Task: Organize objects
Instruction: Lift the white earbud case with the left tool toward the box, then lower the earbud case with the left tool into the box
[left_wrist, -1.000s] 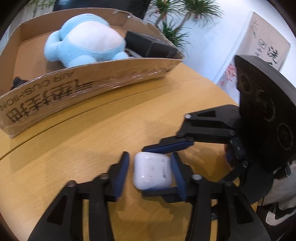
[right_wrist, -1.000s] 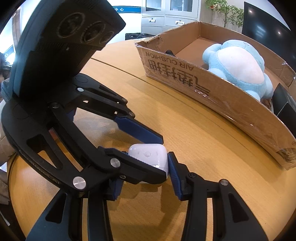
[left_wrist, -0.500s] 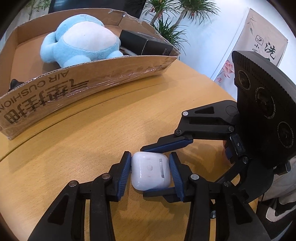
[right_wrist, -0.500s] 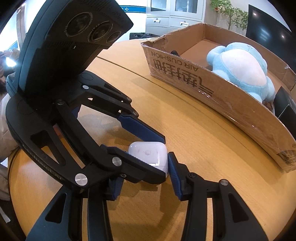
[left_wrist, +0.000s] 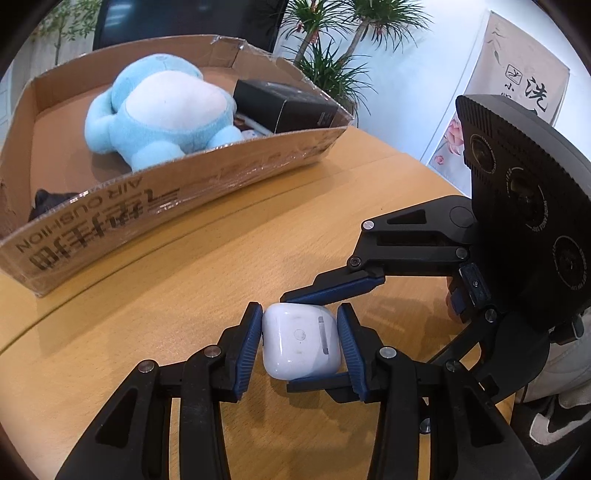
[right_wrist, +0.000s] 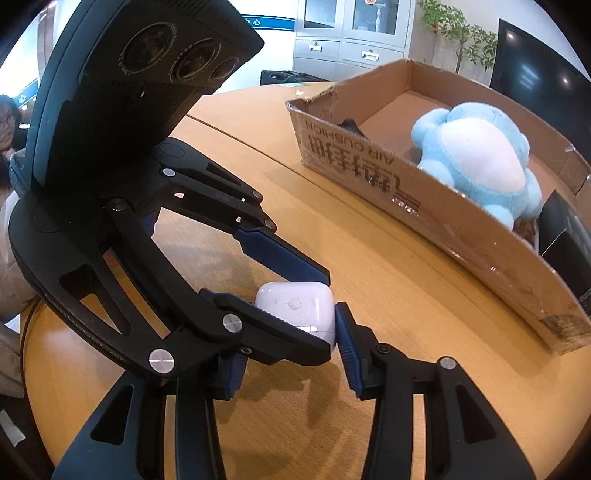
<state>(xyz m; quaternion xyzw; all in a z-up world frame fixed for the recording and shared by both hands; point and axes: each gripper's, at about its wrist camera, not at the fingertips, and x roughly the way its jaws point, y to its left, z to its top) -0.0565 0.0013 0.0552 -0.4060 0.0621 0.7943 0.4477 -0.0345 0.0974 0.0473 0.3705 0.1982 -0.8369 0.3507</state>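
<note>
A white earbud case (left_wrist: 301, 339) (right_wrist: 295, 306) sits low over the wooden table (left_wrist: 147, 332), held from two sides. My left gripper (left_wrist: 301, 332) has both blue pads pressed on the case's left and right faces. My right gripper (right_wrist: 295, 332) comes in from the right and is shut on the same case across its other two faces. Its right pad (right_wrist: 345, 343) touches the case; the left one is hidden behind the left gripper's finger (right_wrist: 266, 332). Whether the case rests on the table I cannot tell.
An open cardboard box (left_wrist: 147, 206) (right_wrist: 443, 206) stands beyond the grippers. It holds a light blue plush toy (left_wrist: 162, 110) (right_wrist: 476, 158), a black carton (left_wrist: 284, 107) and a small black item (left_wrist: 48, 199) in one corner. A person's shoe (left_wrist: 554, 428) shows past the table edge.
My left gripper's pads closed from a gap beside the case to pressing on it. The right gripper stayed shut on the case, and the box shifted a little in both views.
</note>
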